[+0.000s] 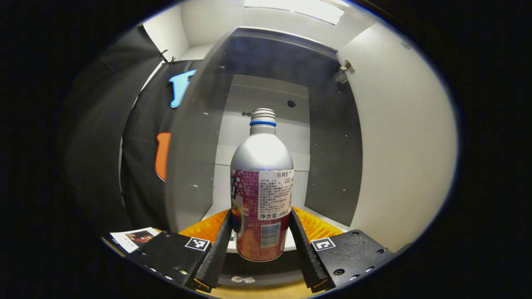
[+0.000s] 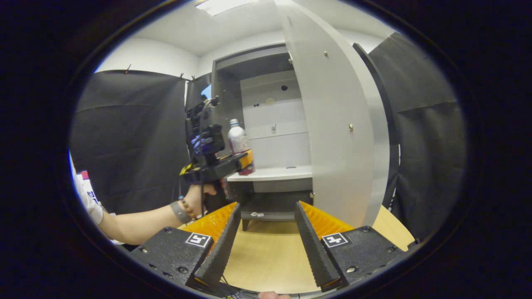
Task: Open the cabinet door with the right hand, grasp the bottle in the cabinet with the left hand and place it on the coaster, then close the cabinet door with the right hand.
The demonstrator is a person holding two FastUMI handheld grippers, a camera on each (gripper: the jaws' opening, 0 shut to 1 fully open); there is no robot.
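A: Both fingers of the left gripper (image 1: pixel 261 245) press the bottle (image 1: pixel 262 195), upright at the front edge of the shelf (image 2: pixel 274 173) inside the cabinet (image 2: pixel 232 79).
B: The right gripper (image 2: pixel 266 245) is spread wide, grasping nothing; the swung-out door (image 2: pixel 336 124) stands ahead to its right, with bare table (image 2: pixel 266 257) between its fingers.

Bottle (image 1: pixel 262 166) brushed matt metal, glossy label; tabletop (image 2: pixel 270 253) smooth wood.

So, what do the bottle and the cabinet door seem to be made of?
Bottle: probably aluminium, since the bare shoulder has a matte silver sheen; a glossy printed label wraps the lower body, and the cap is threaded. Cabinet door: likely laminated board, flat, pale grey and smooth, with small screws or fittings showing.
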